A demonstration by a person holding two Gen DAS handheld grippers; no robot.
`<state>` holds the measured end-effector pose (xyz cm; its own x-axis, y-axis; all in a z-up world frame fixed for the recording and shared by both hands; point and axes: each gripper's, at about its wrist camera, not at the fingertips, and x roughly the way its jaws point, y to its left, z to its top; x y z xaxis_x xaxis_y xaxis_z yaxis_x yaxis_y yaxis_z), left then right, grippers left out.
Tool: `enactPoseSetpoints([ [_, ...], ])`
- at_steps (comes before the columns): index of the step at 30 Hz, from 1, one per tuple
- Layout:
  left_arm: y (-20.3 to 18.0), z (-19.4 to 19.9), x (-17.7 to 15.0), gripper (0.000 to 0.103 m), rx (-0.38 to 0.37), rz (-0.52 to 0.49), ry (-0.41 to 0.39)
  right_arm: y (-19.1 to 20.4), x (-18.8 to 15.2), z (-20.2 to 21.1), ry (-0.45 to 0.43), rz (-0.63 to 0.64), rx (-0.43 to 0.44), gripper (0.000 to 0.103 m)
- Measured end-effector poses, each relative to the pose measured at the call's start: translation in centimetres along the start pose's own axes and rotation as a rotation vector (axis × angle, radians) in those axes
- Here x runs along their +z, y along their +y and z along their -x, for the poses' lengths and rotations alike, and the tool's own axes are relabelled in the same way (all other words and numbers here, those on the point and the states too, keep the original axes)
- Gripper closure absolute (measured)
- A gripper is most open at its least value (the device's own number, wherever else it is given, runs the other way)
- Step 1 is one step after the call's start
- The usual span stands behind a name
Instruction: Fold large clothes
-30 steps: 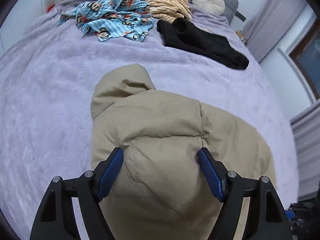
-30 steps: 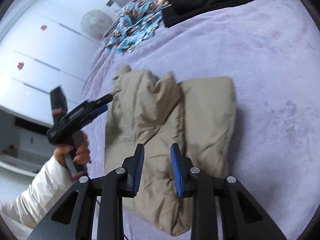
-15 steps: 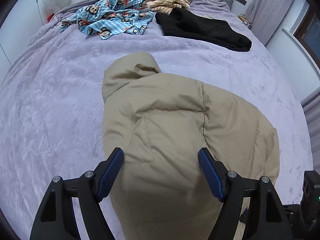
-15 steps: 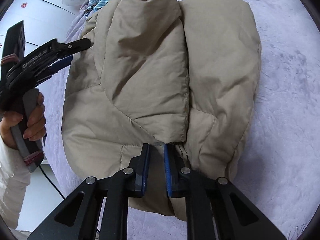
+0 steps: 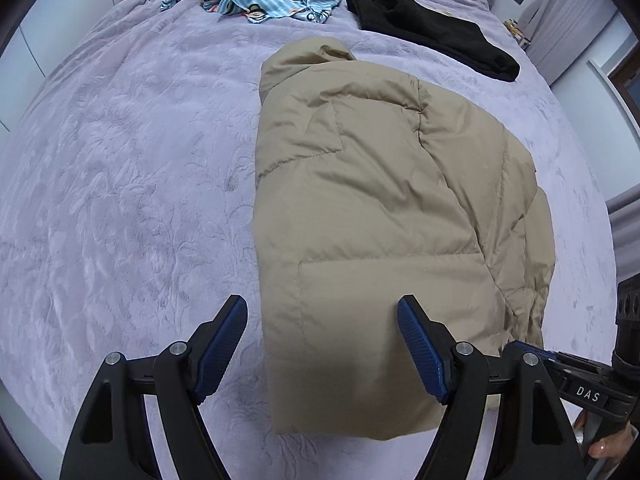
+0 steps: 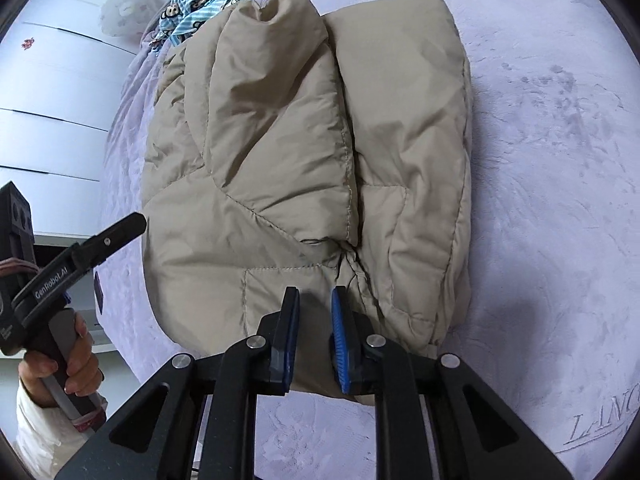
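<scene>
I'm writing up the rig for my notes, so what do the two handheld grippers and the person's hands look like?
Both the left gripper and right gripper have black frames, silver pivot screws and ribbed blue pads. White lettering reads "GenRoboLAI" on the left one and "DAS" on the right. The left hand is bare, with a white sleeve.

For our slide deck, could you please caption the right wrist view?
Right hand-held gripper poised, slightly open, at the near edge of the folded beige puffer jacket on a lilac bedspread.

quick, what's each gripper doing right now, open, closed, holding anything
Left gripper: open wide over the near edge of the tan puffer jacket, holding nothing.
Right gripper: partly open, fingers apart, nothing visibly pinched.
</scene>
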<state>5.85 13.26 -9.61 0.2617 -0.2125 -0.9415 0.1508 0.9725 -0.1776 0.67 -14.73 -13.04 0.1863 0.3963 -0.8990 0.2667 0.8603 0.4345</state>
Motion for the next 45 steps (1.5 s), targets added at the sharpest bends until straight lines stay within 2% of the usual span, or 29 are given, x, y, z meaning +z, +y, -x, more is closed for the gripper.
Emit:
enactPoseSetpoints([
  [2,0.5,0.6,-0.5,0.018,0.008,0.004,-0.003,0.2,-0.3,0.6,-0.003,-0.01,-0.003,0.085],
  [5,1.1,1.6,-1.1,0.018,0.023,0.007,-0.017,0.9,-0.8,0.8,-0.008,-0.026,-0.014,0.085],
  [13,2.1,2.7,-2.7,0.017,0.002,0.004,0.003,2.0,-2.1,2.4,-0.035,-0.074,-0.043,0.085],
  [14,2.1,2.8,-2.8,0.001,0.005,0.0,0.008,2.1,-2.1,2.5,-0.041,-0.08,-0.047,0.085],
  [15,2.2,2.9,-3.0,0.0,0.011,-0.006,0.007,2.3,-2.2,2.7,-0.046,-0.085,-0.05,0.084],
  [21,2.6,4.2,-3.4,0.0,0.011,-0.036,-0.008,3.3,-2.9,3.3,-0.075,-0.101,-0.066,0.084],
  [27,2.5,4.8,-3.6,0.0,0.119,-0.09,-0.027,3.8,-3.7,4.0,-0.107,-0.115,-0.079,0.084],
  [32,2.9,6.4,-3.8,0.0,0.118,-0.062,-0.065,4.8,-4.2,5.0,-0.126,-0.096,-0.119,0.084],
  [33,2.9,6.7,-3.9,0.0,0.123,-0.056,-0.073,5.1,-4.2,5.3,-0.129,-0.086,-0.129,0.08],
  [34,2.9,7.0,-3.9,0.0,0.134,-0.057,-0.082,5.5,-4.3,5.6,-0.132,-0.074,-0.143,0.061],
  [36,2.7,7.5,-4.0,0.0,0.151,-0.06,-0.092,6.3,-4.4,6.3,-0.152,-0.051,-0.167,0.029],
  [42,2.1,8.6,-4.8,0.0,0.162,-0.034,-0.096,8.1,-4.3,7.9,-0.192,0.032,-0.196,0.028],
  [45,1.5,9.5,-5.4,0.0,0.177,-0.038,-0.1,8.4,-4.5,8.6,-0.203,0.049,-0.211,0.022],
])
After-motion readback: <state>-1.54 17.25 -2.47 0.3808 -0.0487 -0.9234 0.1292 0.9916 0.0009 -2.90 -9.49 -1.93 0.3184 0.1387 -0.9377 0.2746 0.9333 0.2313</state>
